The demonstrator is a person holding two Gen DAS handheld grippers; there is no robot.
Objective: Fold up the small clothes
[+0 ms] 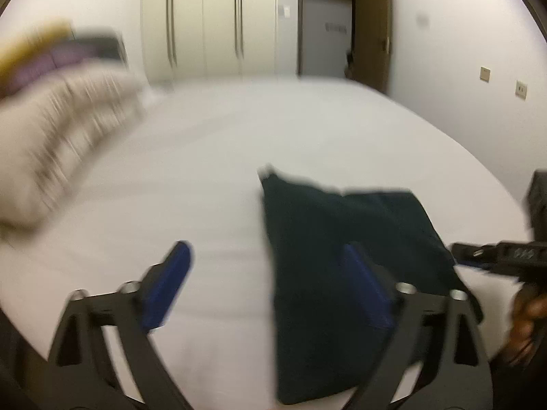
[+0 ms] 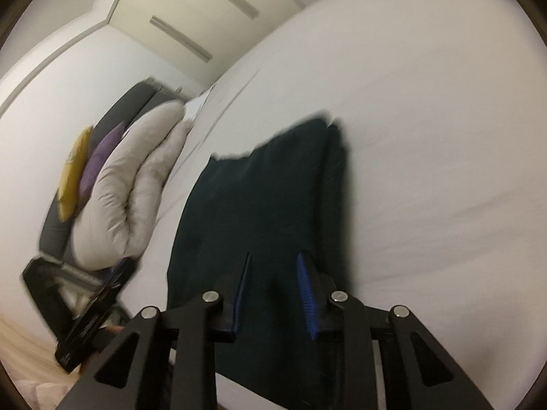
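Dark garment lying part-folded on the bed, both tools hovering over it with nothing gripped.

The dark green garment is lying flat on the white bed, toward its near edge, well apart from the pillows at the head. Left tool is standing wide apart beside and over the cloth's left edge; right tool is also apart, narrower, over the cloth's near end. Judgement: the fabric is looking soft, light and limp, likely to sag and drag; pinching a corner or the doubled edge seems best.
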